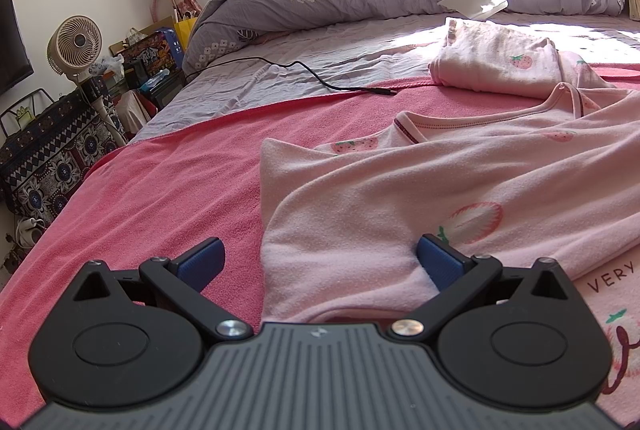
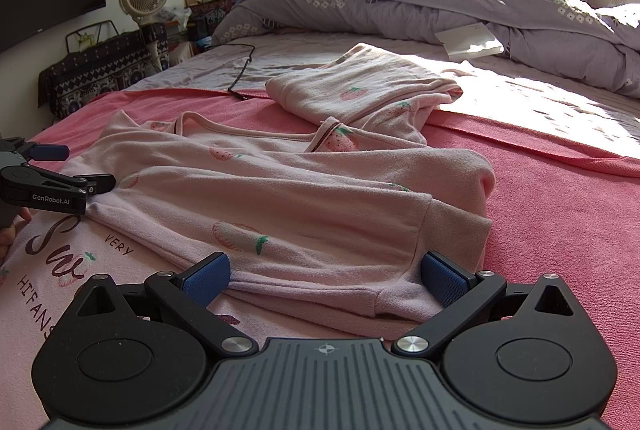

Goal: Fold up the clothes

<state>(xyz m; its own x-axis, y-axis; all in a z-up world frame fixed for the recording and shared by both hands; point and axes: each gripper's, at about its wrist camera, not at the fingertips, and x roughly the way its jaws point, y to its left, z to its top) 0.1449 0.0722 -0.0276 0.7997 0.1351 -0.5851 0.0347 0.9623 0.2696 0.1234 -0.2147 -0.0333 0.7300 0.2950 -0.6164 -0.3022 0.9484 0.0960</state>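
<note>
1. Left of the work area: a pink towel covers the near part of the bed and forms my folding surface. A black cable lies at the towel's far edge, well apart from the work.
2. My left gripper is wide open and holds nothing. The left side fold of the pink shirt lies between its blue pads, but the pads are not closed on it.
3. The shirt lies flat on the towel, sleeves turned in across the chest, print side up nearest me. I judge the fabric light, soft and limp; it will sag and slide if lifted by a single layer.
4. My right gripper is likewise wide open and empty. The right sleeve cuff sits between its pads.
5. Recommended hold: pinch all layers at each side edge, then lift both sides evenly.
6. Far right: a folded garment already rests beyond the shirt's collar.
</note>
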